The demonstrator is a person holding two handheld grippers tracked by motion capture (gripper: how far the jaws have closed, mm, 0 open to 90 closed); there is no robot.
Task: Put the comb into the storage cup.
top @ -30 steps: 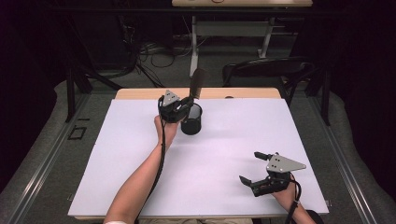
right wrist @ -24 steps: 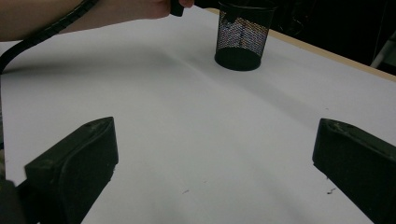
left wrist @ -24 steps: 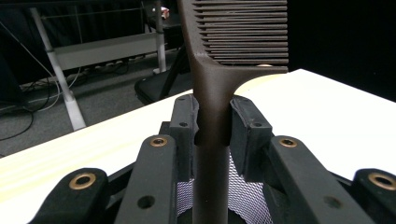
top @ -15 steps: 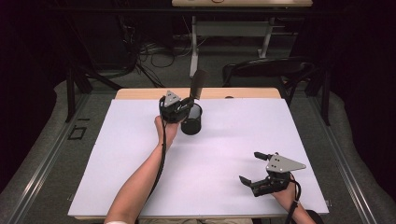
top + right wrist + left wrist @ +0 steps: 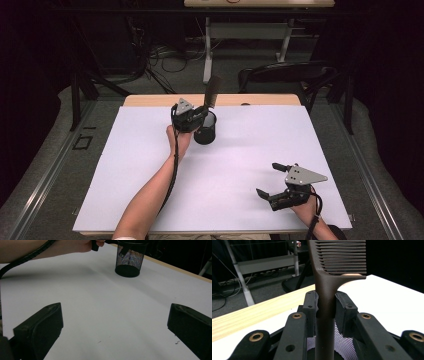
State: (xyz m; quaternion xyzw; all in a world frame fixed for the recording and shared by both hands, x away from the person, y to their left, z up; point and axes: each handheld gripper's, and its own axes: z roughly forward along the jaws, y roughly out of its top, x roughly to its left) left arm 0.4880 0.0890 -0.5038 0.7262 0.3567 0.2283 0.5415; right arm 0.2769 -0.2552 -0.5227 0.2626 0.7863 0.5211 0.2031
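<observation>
Left gripper [image 5: 200,116] clenched on the comb [image 5: 325,297] handle; comb upright, teeth end above the pads, lower handle inside the mesh cup [image 5: 205,131] at the desk's [image 5: 250,150] far side. Right gripper [image 5: 272,180] released, well apart.

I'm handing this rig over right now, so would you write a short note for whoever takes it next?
Left gripper: shut on the comb at its handle, teeth end up, handle end down inside the mesh cup.
Right gripper: open, holding nothing, near the front right of the white table cover.
Done: comb brought to the cup at the back of the table, handle in.
Left: whether the comb rests on the cup's bottom cannot be told; probably release it and withdraw.
</observation>
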